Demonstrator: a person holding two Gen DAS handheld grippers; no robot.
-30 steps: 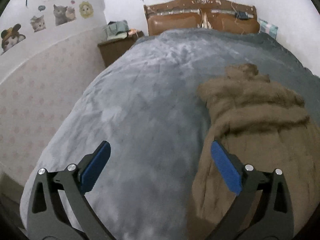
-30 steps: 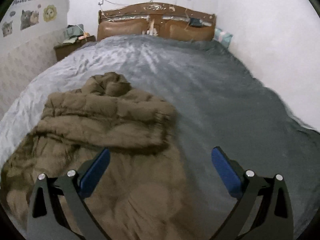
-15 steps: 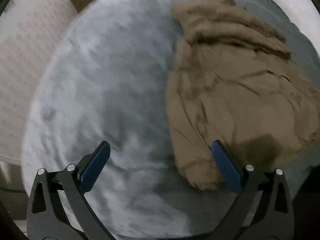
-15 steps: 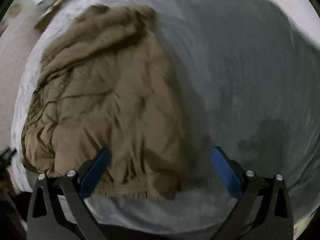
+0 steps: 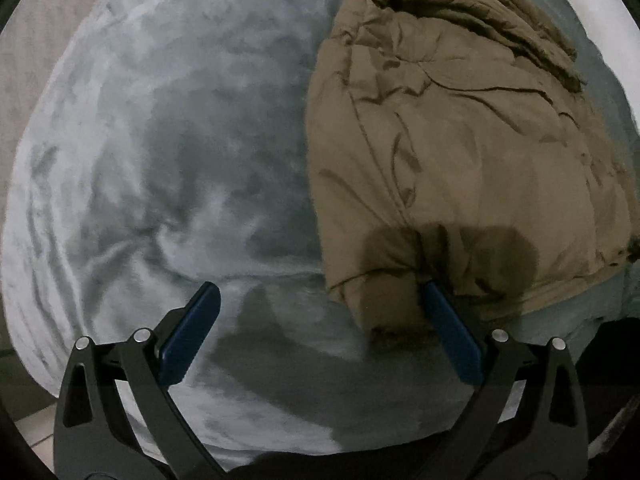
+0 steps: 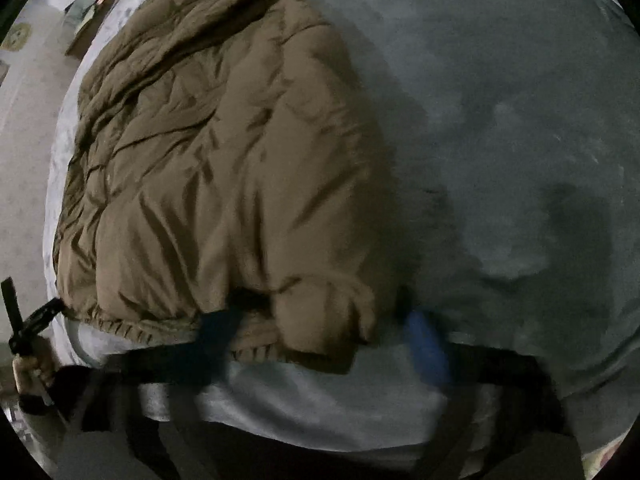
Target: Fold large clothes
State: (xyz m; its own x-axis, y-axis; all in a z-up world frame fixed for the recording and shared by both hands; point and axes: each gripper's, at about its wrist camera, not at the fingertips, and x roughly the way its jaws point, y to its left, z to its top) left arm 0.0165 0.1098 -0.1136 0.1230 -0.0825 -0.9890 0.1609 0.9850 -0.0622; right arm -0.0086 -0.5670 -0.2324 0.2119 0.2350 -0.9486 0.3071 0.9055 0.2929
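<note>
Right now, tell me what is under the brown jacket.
The brown jacket lies spread on the grey blanket that covers the bed; blanket shows along its left side and near hem. Whatever lies directly beneath the jacket is covered, so anything else there cannot be seen.

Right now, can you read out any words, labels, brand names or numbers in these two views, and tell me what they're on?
None can be read.
Brown jacket: no label or brand showing.
Grey blanket: plain.
Wall sticker: too small and blurred to tell if it carries text.
</note>
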